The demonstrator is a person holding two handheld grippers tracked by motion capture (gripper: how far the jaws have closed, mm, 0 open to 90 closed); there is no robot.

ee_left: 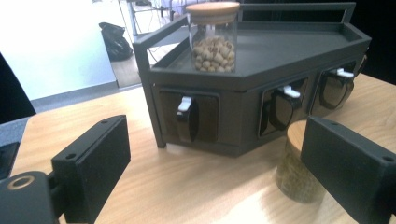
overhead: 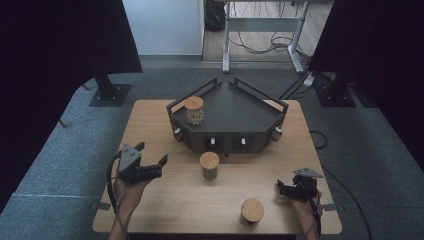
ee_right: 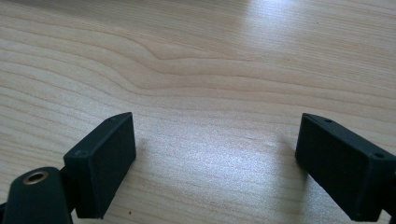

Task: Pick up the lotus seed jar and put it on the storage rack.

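One jar (overhead: 194, 110) is sitting on the tray (overhead: 235, 107); two are probably waiting: one (overhead: 209, 165) beside the gaping left tongs (overhead: 151, 153), another (overhead: 252, 210) near the wide-open, empty right tongs (overhead: 281, 188).

Pale wood-grain table (overhead: 165, 200), dark grey rack (overhead: 235, 107), tan-lidded jars (overhead: 209, 160), black tools (overhead: 150, 159).

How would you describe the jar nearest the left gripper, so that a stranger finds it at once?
Start from the dark angular tray at the far middle of the wooden table. Just in front of its front wall stands a small jar with a round wooden lid. Unlike the jar of pale beans on the tray and the jar near the front edge, it stands mid-table.
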